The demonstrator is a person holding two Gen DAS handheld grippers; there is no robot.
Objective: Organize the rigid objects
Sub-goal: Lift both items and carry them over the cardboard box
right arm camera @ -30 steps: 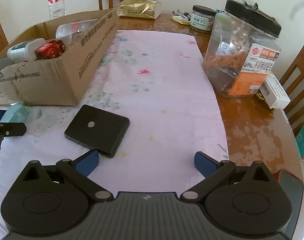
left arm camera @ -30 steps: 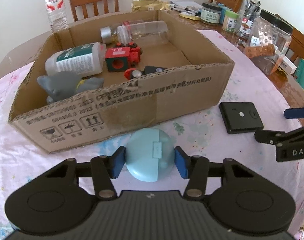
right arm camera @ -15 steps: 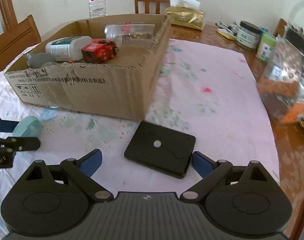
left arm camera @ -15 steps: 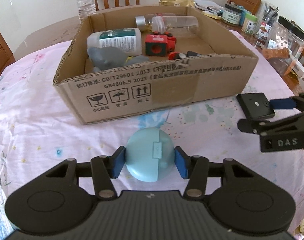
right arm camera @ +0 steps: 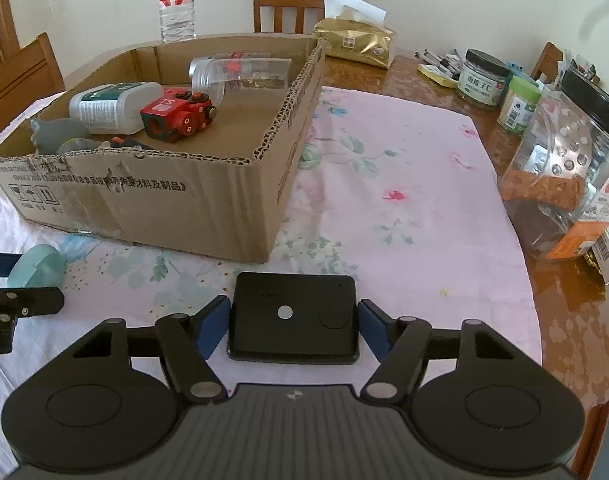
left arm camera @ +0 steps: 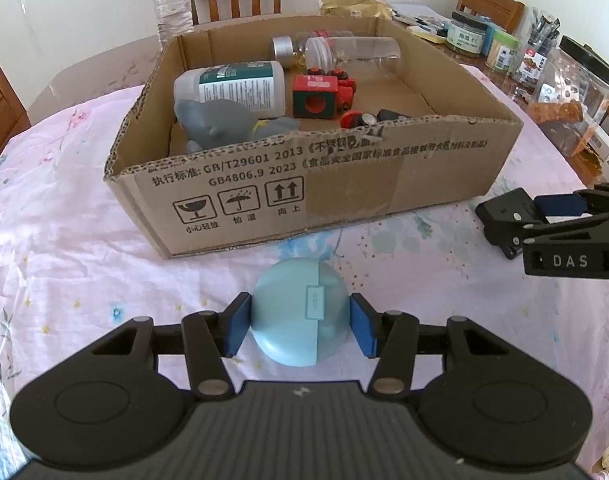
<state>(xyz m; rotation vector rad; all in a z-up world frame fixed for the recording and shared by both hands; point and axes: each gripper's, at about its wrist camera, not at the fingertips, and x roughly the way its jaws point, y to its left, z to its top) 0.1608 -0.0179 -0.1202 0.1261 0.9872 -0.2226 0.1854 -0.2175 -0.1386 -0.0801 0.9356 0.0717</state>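
— Box mid-cloth, half filled. Right claw?
— Just been closing; pads now against the black unit, flat off the box's near corner.
— Left claw?
— Clamped on the blue case before the front wall. Probably both ready to lift.

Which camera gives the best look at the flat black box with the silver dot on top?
The right wrist view. The flat black box sits centred between the right gripper, which has just been closing around it, with its whole top visible. The left wrist view catches it only at the right edge, partly hidden behind that gripper's fingers.
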